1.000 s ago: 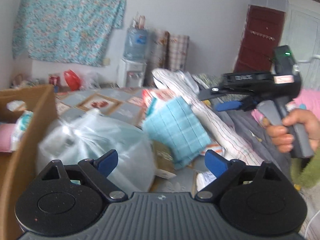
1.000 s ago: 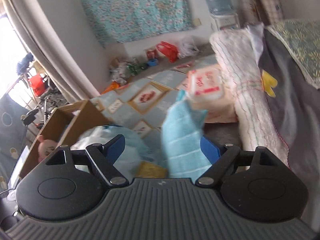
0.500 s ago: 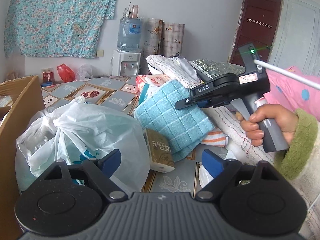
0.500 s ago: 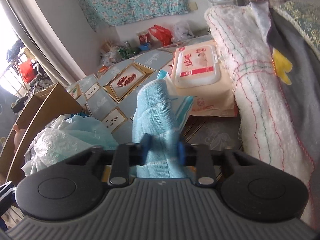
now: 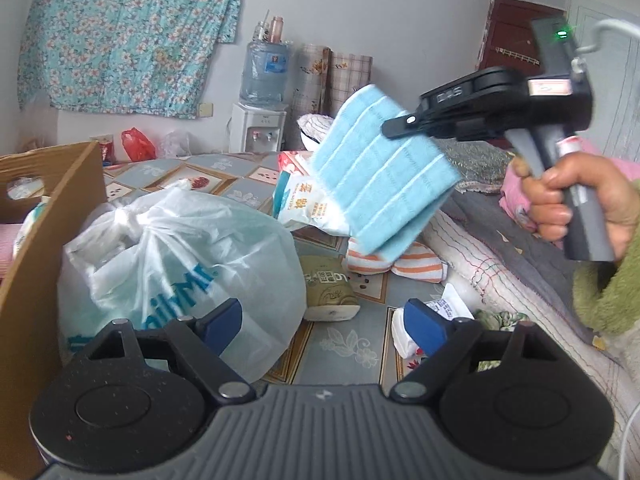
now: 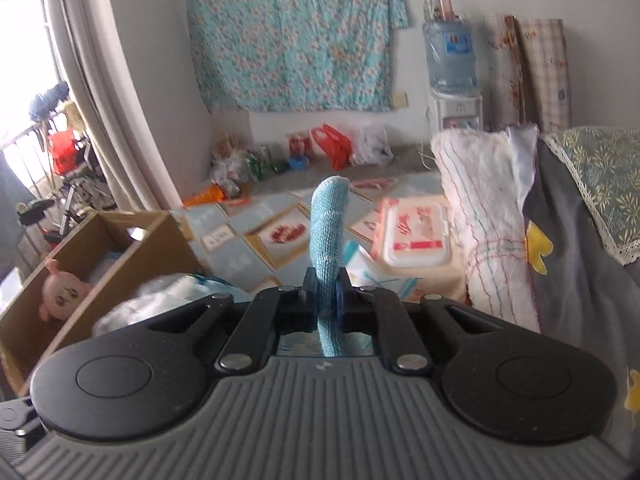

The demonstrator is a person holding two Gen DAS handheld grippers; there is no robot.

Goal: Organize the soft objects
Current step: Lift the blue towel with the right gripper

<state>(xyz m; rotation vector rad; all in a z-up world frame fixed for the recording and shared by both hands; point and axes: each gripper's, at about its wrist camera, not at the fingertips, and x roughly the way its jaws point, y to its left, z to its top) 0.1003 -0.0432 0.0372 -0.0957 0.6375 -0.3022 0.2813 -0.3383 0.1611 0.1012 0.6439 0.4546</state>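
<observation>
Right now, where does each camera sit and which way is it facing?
Left wrist: on the left gripper, open, tilted down over the white plastic bag; shows the right gripper and the person's hand.
Right wrist: on the right gripper, facing the cardboard box and wipes pack.
Shared: the blue towel it grips, the water dispenser, the floral cloth.

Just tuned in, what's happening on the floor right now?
A person is sorting soft things with two handheld grippers. The right gripper is shut on a folded blue towel and holds it in the air above the clutter. The left gripper is open and empty, pointing at a knotted white plastic bag beside a cardboard box that already holds a pink plush toy. A striped orange cloth and wipes pack lie on the floor.
</observation>
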